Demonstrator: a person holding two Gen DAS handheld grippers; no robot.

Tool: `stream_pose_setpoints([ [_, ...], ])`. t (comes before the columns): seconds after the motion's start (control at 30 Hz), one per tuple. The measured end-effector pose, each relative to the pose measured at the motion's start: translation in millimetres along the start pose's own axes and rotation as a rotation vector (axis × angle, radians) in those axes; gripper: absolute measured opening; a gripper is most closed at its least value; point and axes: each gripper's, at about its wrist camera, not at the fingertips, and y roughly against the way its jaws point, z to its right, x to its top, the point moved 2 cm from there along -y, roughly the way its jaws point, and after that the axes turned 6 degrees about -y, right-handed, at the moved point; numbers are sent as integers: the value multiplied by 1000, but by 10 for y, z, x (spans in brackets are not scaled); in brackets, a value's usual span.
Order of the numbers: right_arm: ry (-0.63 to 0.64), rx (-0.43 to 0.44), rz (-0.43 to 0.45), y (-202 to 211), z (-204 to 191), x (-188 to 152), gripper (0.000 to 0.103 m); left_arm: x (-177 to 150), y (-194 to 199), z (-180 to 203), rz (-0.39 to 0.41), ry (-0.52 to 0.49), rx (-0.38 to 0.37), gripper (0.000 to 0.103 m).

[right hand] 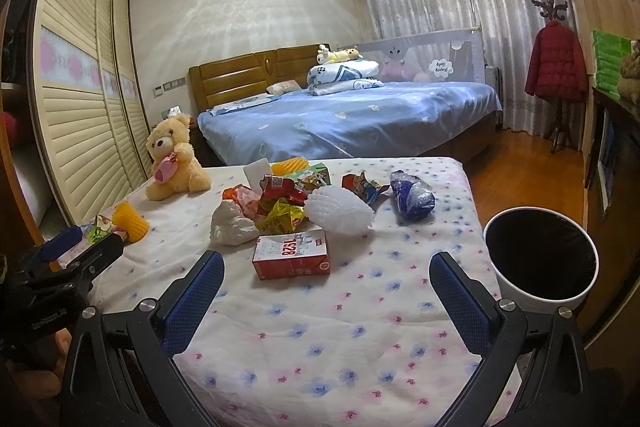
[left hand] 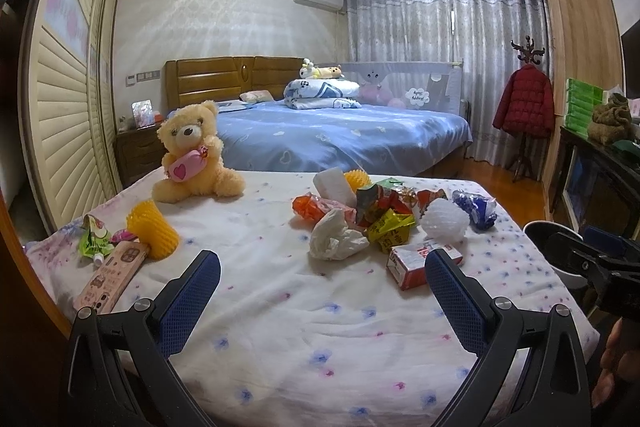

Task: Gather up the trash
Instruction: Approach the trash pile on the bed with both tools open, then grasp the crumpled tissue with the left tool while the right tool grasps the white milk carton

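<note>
Both hand-held grippers, left (left hand: 322,277) and right (right hand: 326,277), spread wide, empty. Red-and-white cardboard carton (right hand: 292,254) nearest. Risk: soft floral bedsheet (right hand: 320,347) snags, carton skids.

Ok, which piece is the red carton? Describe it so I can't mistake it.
Start at the floral bedsheet and find the trash heap in its middle. The red carton lies at the heap's near edge, just in front of the crumpled white tissue. It is the only boxy, uncrumpled piece, red and white with printed digits.
</note>
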Motion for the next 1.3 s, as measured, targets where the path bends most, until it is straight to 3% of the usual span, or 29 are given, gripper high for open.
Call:
stream_pose_setpoints([
  [0.3, -14, 33, -84, -233, -64, -74, 103, -25, -301, -159, -61, 11, -10, 102],
  [0.7, -25, 48, -219, -766, -201, -175, 103, 26, -1065, -459, -159, 31, -4, 102],
  [1.1, -36, 9, -341, -1332, -236, -242, 103, 73, -1877, -538, -277, 14, -80, 97],
  [1.3, -34, -7, -379, -1481, -223, -225, 103, 171, -2143, -538, -300, -10, -119, 93],
])
